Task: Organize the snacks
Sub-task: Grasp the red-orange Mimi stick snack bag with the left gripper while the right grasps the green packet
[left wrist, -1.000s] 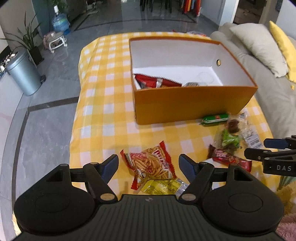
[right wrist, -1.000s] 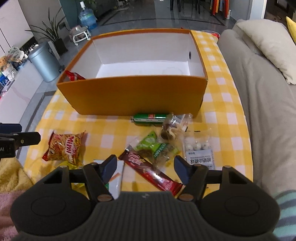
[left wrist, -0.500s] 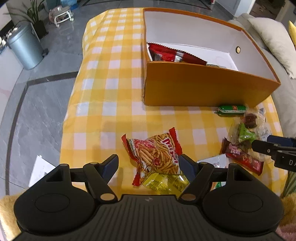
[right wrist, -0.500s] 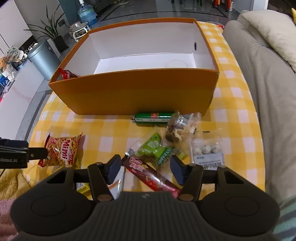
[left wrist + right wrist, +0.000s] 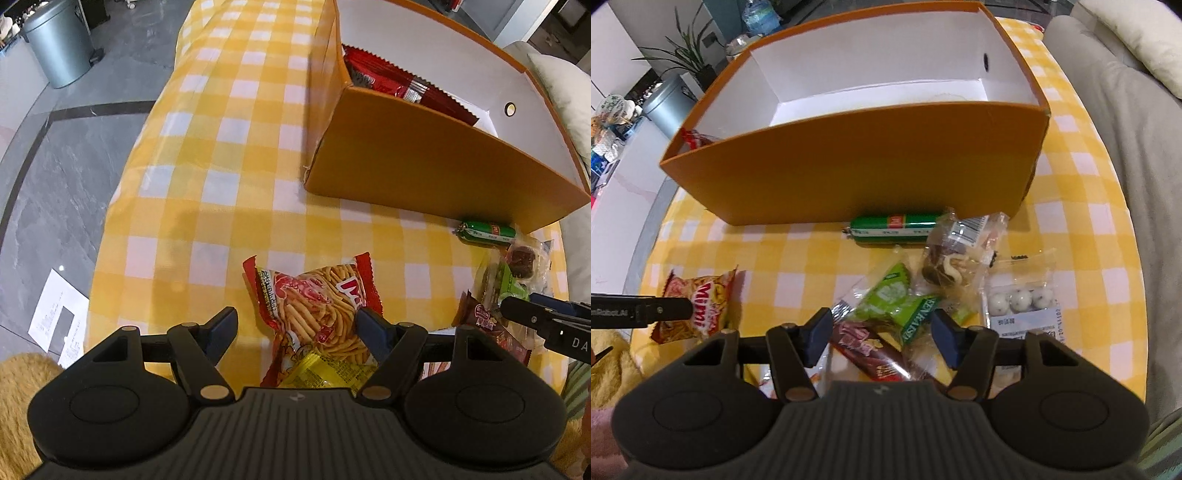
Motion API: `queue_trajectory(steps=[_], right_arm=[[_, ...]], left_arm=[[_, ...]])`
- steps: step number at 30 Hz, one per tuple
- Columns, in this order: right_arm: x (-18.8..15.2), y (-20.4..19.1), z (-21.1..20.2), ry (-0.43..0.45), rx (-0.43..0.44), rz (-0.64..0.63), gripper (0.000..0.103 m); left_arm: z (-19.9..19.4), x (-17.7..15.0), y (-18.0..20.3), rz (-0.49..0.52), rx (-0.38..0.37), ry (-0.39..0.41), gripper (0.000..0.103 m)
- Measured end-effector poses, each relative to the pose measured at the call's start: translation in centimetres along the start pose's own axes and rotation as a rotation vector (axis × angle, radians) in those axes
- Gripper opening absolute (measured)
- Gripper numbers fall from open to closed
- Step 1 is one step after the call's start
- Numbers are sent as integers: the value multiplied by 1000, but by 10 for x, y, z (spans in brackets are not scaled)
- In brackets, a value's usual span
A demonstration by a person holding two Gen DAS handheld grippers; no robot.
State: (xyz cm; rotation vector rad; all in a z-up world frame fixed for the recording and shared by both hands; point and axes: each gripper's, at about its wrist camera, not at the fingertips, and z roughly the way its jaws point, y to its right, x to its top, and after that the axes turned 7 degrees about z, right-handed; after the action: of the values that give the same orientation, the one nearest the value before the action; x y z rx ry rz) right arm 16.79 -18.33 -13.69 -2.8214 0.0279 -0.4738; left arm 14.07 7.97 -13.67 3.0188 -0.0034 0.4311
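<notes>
An orange box (image 5: 424,162) with a white inside stands on the yellow checked table; it also shows in the right wrist view (image 5: 857,158). A red snack pack (image 5: 399,83) lies inside it. My left gripper (image 5: 297,325) is open, low over a red noodle-snack bag (image 5: 317,302) that lies between its fingers, with a yellow packet (image 5: 328,373) beneath. My right gripper (image 5: 881,330) is open over a brown chocolate bar (image 5: 868,350) and a green packet (image 5: 901,299).
A green sausage (image 5: 894,223), a clear bag of nuts (image 5: 945,262) and a pack of white balls (image 5: 1019,301) lie in front of the box. A grey sofa (image 5: 1126,147) runs along the right. A bin (image 5: 59,44) stands on the floor to the left.
Both grippers have moved down and forward, closer to the snacks. The noodle bag now sits between the left fingers, and the chocolate bar between the right fingers.
</notes>
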Motion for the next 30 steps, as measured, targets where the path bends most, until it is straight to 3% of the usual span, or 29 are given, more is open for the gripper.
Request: queue_trajectory(steps=[8, 19, 26, 30], right_arm=[[6, 2, 13, -25, -37, 3, 58], [12, -4, 23, -30, -74, -9, 55], [13, -7, 20, -15, -78, -17, 45], [14, -4, 18, -10, -65, 3, 42]], left_arm=[[12, 2, -3, -29, -43, -28, 69], [19, 3, 2, -7, -25, -26, 67], [14, 5, 4, -11, -13, -9, 53], [8, 5, 5, -24, -4, 3, 51]])
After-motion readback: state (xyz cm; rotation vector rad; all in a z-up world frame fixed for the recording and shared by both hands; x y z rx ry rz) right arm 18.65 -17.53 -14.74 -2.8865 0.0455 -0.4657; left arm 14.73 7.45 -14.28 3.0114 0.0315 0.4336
